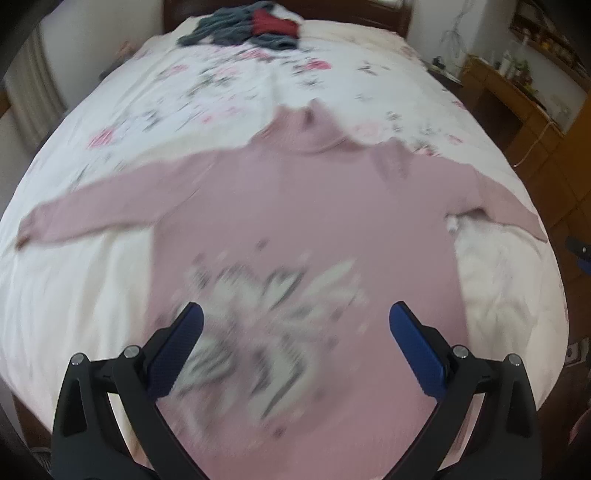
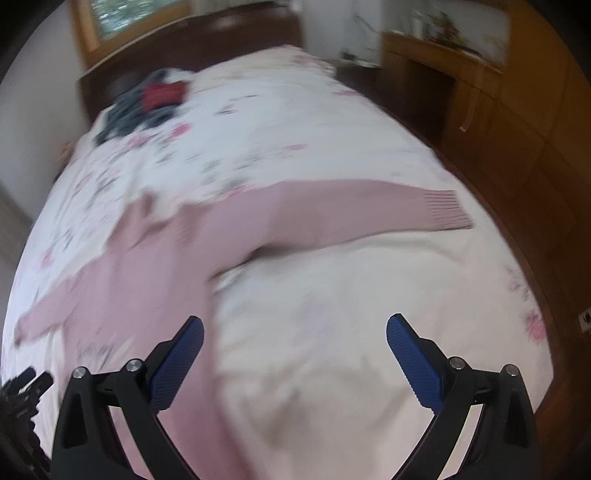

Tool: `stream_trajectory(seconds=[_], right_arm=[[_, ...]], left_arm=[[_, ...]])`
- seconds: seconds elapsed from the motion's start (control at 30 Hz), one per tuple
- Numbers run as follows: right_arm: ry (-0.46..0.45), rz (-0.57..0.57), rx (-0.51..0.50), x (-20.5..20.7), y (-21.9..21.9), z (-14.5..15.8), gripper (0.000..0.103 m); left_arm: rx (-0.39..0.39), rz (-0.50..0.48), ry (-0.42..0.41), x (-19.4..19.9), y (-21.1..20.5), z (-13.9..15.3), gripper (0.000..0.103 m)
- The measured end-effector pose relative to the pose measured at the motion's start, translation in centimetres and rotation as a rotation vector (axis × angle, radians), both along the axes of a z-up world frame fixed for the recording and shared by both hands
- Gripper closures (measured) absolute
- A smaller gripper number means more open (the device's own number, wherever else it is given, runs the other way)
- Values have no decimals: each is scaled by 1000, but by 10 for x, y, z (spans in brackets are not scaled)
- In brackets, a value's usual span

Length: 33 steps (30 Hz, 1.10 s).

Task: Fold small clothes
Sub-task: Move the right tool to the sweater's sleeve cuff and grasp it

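— So where's the sweater (image 1: 295,206)?

— Spread flat on the bed (image 1: 110,280), sleeves out. Left gripper (image 1: 295,314) hovers over its patterned front, right gripper (image 2: 295,326) beside its edge; both gape wide, holding nothing.

— How would it handle?

— Soft, floppy knit (probably light). Pinching a sleeve cuff (image 2: 443,210) looks best.

A bedroom in daylight: a bed (image 1: 184,85) under a white floral cover, dark wooden headboard (image 2: 192,37), wood-framed window (image 2: 122,14), white walls, wooden cabinets (image 2: 517,122) along one side.
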State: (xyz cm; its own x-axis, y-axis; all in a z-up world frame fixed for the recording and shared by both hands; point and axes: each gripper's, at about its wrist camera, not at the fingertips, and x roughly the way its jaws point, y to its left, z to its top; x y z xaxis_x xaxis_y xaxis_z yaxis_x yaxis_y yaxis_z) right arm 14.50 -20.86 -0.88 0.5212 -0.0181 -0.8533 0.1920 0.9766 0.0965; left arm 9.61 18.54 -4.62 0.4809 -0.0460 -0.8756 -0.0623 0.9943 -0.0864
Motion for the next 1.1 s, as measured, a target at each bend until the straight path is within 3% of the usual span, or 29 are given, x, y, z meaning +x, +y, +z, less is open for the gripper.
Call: stream_trajectory(seconds=[0.17,0.37,0.6,0.73,0.83,0.93,0.97,1.0,1.03,1.1], right_arm=[[59,-157,28,61,-107,-20,4],[153,-253,59,117,-198,-67,5],[267,-293,131,163,-254,-132,15],[299,-331,182,174,-276,-162,14],[288,-336,178,181,-279,-168,14],[282,-276,127,190,-268,-162,48],[281,-259,111,190,-263,-158,75],[268,-229,140,191,-261,-153,90],[256,-221,166,191,-260,-150,90],[203,-209,108,186,-259,-134,90]], left_arm=[[-60,-23,2,71,-54,-4,3],[-68,-43,-29,147,-122,-20,3],[-72,-51,-25,196,-152,-41,3],[-59,-34,-15,207,-142,-56,3],[-46,-6,15,209,-129,-70,3],[-53,35,53,212,-116,-83,3],[-61,46,59,212,-112,-84,3],[-70,56,61,213,-109,-84,3],[-71,58,57,213,-108,-84,3],[-62,51,37,212,-107,-79,3]])
